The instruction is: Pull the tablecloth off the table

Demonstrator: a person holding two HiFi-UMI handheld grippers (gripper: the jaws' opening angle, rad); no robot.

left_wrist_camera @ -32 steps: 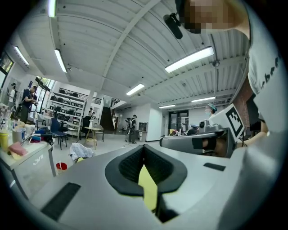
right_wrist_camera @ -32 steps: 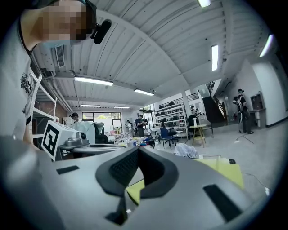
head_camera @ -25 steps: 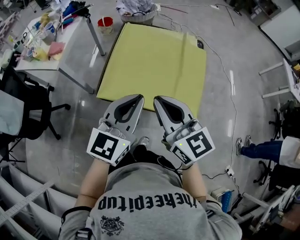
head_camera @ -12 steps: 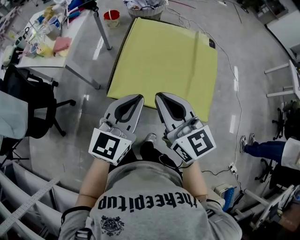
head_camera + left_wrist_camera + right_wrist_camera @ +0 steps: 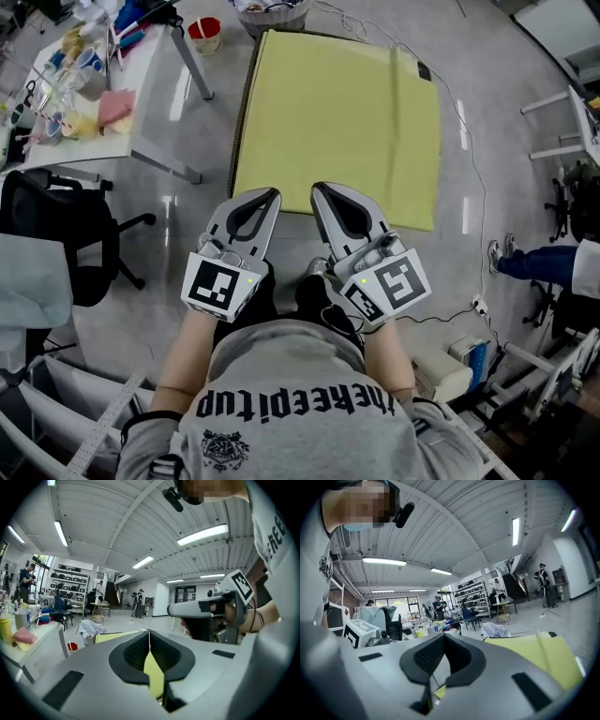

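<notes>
The yellow tablecloth (image 5: 337, 122) lies flat over a low table, which shows only as a dark strip along the cloth's left side. In the head view both grippers are held side by side with their tips over the cloth's near edge. My left gripper (image 5: 263, 194) is shut, and my right gripper (image 5: 324, 188) beside it is shut too. From the left gripper view the cloth (image 5: 112, 636) lies ahead and below the closed left gripper (image 5: 149, 631). The right gripper view shows the cloth (image 5: 539, 653) to the right of the closed right gripper (image 5: 443, 634). I see no cloth pinched in either.
A white table (image 5: 150, 112) with cluttered items stands at the left, a red cup (image 5: 203, 31) on the floor beyond it. A black chair (image 5: 56, 216) is nearer left. A cable (image 5: 467, 141) runs along the cloth's right. A person's leg (image 5: 534, 262) is far right.
The view has swung: the cloth now lies squarer ahead and further right, and the white table has slid left. Both grippers stay shut, side by side at the cloth's near edge.
</notes>
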